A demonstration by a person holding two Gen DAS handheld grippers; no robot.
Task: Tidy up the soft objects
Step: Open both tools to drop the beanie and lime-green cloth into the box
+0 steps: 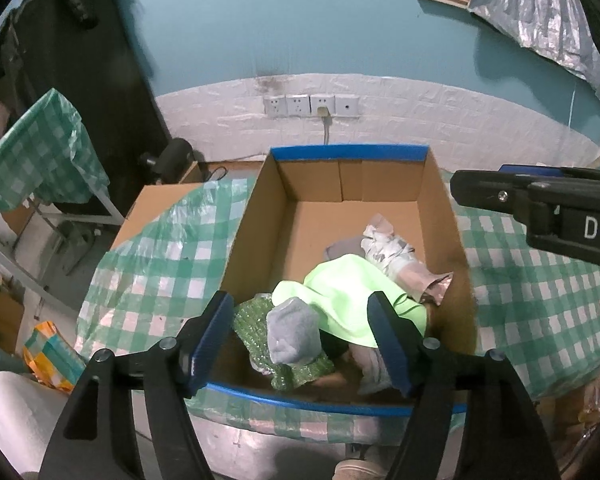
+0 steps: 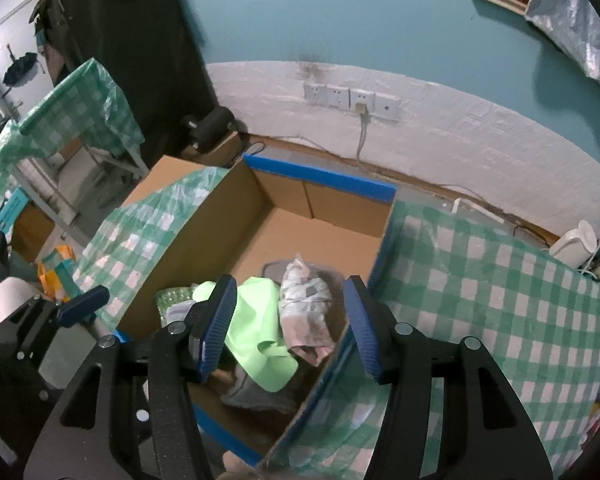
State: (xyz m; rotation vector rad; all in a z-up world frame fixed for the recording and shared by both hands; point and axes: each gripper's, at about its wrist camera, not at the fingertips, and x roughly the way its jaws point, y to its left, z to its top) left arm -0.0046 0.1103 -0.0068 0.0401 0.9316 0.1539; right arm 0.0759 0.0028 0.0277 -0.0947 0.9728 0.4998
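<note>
Lime-green cloth (image 1: 346,296) crumpled in cardboard box (image 1: 252,220), over grey sock (image 1: 294,336).

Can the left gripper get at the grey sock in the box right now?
Probably yes. The left gripper is open and empty above the box, and the grey sock lies on top of the pile between its fingers, uncovered.

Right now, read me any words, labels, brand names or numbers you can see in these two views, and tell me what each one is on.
"DA": white letters on the black body of the right gripper, cut off by the edge of the left wrist view, so the rest of the word is not visible.
Cardboard box: no print visible.
Wall sockets: no readable marking.
Orange and teal bag on the floor: pattern only, too blurred to read.
</note>
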